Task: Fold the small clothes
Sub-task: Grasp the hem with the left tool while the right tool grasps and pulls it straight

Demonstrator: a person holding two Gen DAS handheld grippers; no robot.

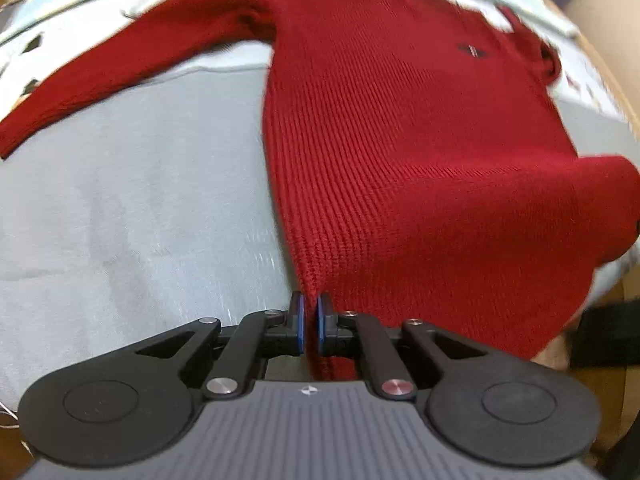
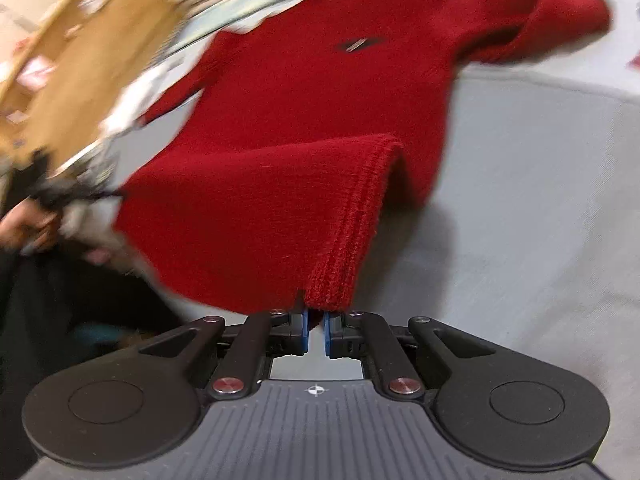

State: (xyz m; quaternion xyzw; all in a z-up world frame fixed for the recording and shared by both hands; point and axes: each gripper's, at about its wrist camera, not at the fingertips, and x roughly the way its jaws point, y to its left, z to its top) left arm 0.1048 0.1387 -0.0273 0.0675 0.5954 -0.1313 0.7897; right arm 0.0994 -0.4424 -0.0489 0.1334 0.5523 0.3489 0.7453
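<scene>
My left gripper (image 1: 310, 322) clenched on hem corner of red sweater (image 1: 400, 140), knit pinched between blue pads. My right gripper (image 2: 316, 330) clamped on opposite ribbed hem corner, raised and doubled over body. Sweater lies ahead of both tools on grey cloth surface (image 1: 140, 200), one sleeve (image 1: 120, 68) stretched far-left of left tool. Step, I judge: bottom-up fold. Next: carry both corners forward level toward collar, keep hem taut, then release.

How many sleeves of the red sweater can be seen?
2. On the red sweater, one sleeve stretches out flat across the grey cloth; the other lies bunched at the opposite shoulder, partly hidden.
</scene>
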